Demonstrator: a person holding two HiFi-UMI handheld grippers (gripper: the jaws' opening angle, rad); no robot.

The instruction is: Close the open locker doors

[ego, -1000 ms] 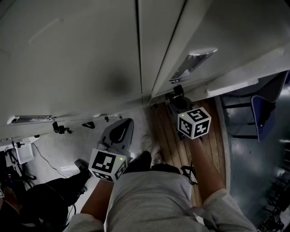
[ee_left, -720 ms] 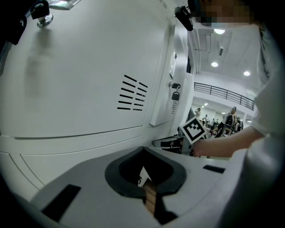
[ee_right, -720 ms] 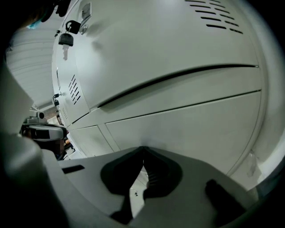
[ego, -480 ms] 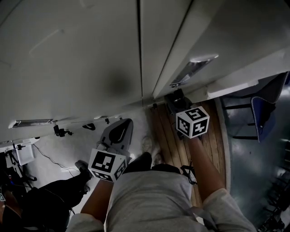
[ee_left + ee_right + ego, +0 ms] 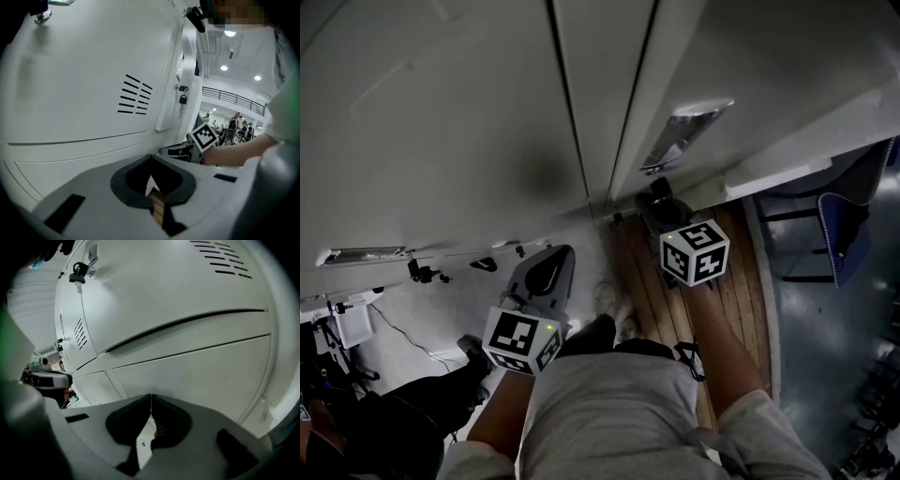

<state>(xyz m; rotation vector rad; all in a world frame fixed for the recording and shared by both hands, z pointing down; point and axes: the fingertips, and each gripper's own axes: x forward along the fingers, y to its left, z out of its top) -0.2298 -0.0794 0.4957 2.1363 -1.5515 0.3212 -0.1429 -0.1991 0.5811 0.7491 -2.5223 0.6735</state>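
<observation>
Locker door (image 5: 741, 56) fills the 1 o'clock sector of the head view, with a dark gap down its left edge. It appears slightly ajar, though the angle is hard to confirm. Its metal handle (image 5: 684, 133) lies at 12 o'clock from the right claw (image 5: 661, 192). The jaws of the right claw are closed tip to tip on nothing and point at the door's lower panel (image 5: 197, 357), close to it. The left claw (image 5: 553, 255), at 8 o'clock from the right one, is likewise closed and empty, facing a vented door (image 5: 93, 93). 1 shoe (image 5: 605, 298) rests between the 2 claws, beside a wooden floor strip (image 5: 741, 281).
</observation>
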